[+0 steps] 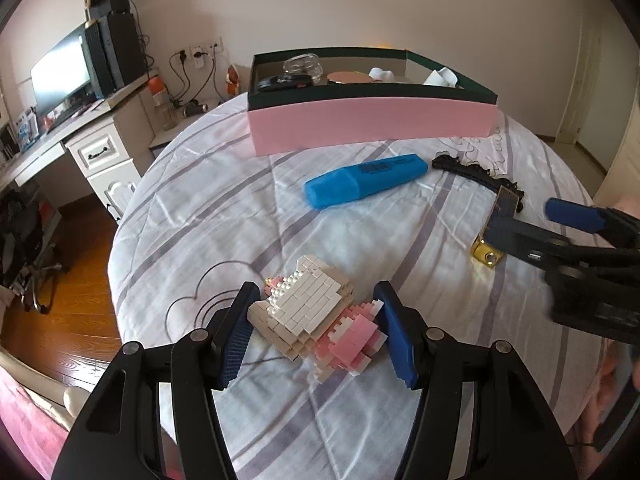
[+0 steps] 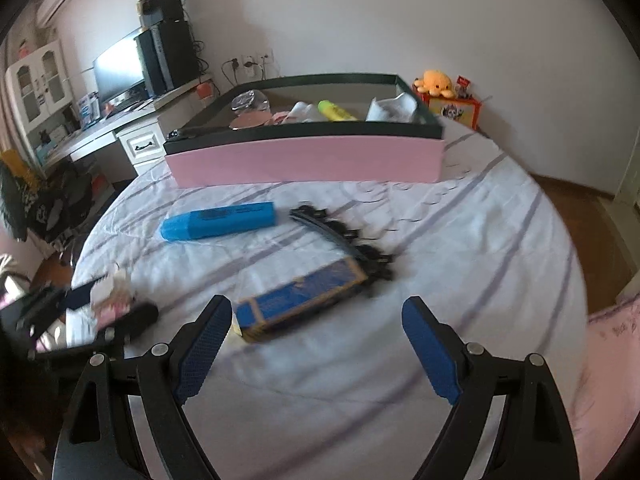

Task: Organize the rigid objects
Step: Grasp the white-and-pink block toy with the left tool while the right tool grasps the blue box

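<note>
A white and pink brick-built figure point(image 1: 316, 316) lies on the bedspread between the fingers of my left gripper point(image 1: 316, 328); the jaws stand on either side of it, close to or touching it. My right gripper point(image 2: 316, 344) is open and empty, just short of a blue and gold flat box point(image 2: 298, 302). A blue highlighter point(image 1: 366, 180) lies further back, also in the right wrist view point(image 2: 218, 221). A black comb-like clip point(image 2: 348, 240) lies beside the box. A pink box with a dark rim point(image 1: 368, 122) stands at the back.
The pink box point(image 2: 304, 160) holds a yellow highlighter point(image 2: 336, 111), a clear lid point(image 1: 302, 65), white cloths and other items. A desk with monitor point(image 1: 60, 76) stands left. An orange plush point(image 2: 436, 82) sits back right. The bed edge drops to wooden floor point(image 1: 60, 320).
</note>
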`<state>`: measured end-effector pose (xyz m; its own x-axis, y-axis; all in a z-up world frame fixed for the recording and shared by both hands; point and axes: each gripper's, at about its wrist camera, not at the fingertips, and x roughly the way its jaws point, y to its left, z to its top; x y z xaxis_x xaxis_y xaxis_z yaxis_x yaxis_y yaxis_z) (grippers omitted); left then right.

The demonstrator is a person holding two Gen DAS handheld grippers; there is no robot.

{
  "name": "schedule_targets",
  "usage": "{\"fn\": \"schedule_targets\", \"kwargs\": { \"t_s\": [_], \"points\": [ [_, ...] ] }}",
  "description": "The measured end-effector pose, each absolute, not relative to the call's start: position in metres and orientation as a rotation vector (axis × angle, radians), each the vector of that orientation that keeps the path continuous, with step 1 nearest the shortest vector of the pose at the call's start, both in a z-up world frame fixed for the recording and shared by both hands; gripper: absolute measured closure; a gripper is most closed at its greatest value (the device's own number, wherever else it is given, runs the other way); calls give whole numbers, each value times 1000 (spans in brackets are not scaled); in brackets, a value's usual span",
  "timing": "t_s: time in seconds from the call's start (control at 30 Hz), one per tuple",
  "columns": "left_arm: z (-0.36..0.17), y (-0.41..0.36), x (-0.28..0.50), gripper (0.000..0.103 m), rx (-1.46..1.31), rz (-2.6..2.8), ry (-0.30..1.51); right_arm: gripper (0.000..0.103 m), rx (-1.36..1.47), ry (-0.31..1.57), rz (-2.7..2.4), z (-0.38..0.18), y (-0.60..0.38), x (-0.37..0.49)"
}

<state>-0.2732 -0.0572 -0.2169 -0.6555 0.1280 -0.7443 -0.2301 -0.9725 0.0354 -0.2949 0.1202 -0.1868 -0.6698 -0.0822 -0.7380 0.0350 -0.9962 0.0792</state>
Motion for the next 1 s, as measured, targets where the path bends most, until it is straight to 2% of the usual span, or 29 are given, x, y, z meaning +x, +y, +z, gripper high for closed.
{"fn": "schedule_targets", "kwargs": {
  "t_s": [0.17,0.33,0.5,0.67,0.77,0.83,0.87,0.93,1.0],
  "points": [
    [-220,-59,-276,41,-1179,2665,168,15,1327,28,-2849,-202,108,-306],
    [-223,-63,-278,19,-1183,2696,140,15,1334,73,-2895,-202,135,-292],
    [-225,-65,-279,18,-1182,2716,96,15,1339,18,-2914,-202,181,-280],
    [-227,-60,-281,18,-1172,2757,102,15,1264,27,-2853,-196,183,-285],
    [-227,-59,-282,25,-1163,2765,104,15,1253,43,-2802,-197,175,-298],
    [-226,-57,-283,39,-1151,2769,111,23,1281,88,-2779,-202,168,-307],
    [-225,-56,-283,43,-1147,2767,116,33,1286,99,-2775,-203,166,-308],
    [-224,-54,-283,43,-1144,2770,135,53,1265,122,-2769,-202,163,-308],
    [-224,-52,-282,43,-1140,2776,144,65,1254,133,-2740,-203,163,-309]
  ]
}}
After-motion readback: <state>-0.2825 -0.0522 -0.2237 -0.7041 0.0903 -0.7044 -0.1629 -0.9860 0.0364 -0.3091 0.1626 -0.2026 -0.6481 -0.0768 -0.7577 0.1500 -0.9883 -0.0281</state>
